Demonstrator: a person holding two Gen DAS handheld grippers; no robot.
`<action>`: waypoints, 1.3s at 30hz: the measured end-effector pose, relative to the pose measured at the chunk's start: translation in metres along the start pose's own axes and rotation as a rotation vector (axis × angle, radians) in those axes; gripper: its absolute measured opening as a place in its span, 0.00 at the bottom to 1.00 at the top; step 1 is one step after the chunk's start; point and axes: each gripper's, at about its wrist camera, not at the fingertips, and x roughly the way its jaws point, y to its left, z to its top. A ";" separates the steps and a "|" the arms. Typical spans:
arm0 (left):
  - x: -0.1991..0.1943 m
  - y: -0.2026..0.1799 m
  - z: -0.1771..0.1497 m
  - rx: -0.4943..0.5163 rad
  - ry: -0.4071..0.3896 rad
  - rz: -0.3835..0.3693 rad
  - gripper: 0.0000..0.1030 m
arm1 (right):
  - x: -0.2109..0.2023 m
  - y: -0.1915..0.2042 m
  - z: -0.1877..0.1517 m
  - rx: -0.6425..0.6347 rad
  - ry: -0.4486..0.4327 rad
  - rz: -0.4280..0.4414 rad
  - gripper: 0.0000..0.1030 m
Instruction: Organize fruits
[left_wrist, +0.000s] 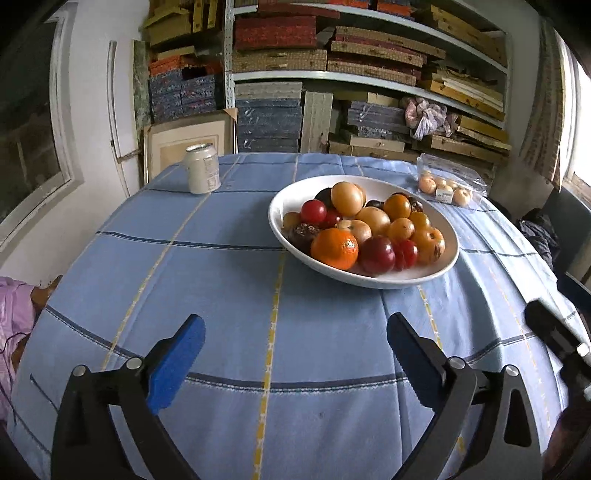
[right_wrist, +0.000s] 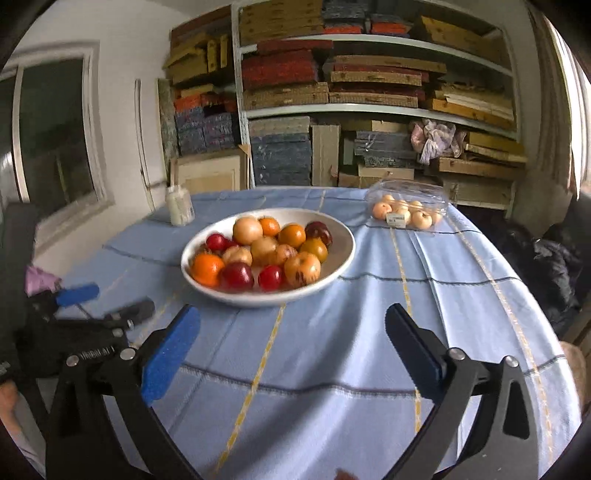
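Observation:
A white bowl (left_wrist: 276, 216) heaped with fruit stands on the blue checked tablecloth, right of centre in the left wrist view. An orange (left_wrist: 334, 248) and a red apple (left_wrist: 376, 254) lie at its near side. My left gripper (left_wrist: 295, 321) is open over bare cloth, short of the bowl, with nothing between its blue pads. In the right wrist view the bowl (right_wrist: 348, 238) is ahead and slightly left, and my right gripper (right_wrist: 292, 312) is open and empty in front of it. The left gripper (right_wrist: 110, 301) shows at the left there, also open.
A clear plastic box of small pale fruits (left_wrist: 448, 186) (right_wrist: 406, 210) sits at the table's far right. A white can (left_wrist: 202, 168) (right_wrist: 180, 206) stands at the far left. Shelves of stacked boxes fill the wall behind. Dark clothing (right_wrist: 554, 266) lies beyond the right edge.

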 end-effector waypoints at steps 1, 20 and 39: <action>-0.003 0.000 -0.001 0.000 -0.009 -0.004 0.96 | 0.001 0.003 -0.001 -0.008 0.002 -0.009 0.96; -0.016 -0.007 -0.001 0.022 -0.044 -0.072 0.96 | 0.015 0.004 -0.006 -0.017 0.045 -0.036 0.96; -0.013 -0.015 -0.004 0.062 -0.033 0.021 0.96 | 0.013 -0.001 -0.006 0.012 0.043 -0.018 0.96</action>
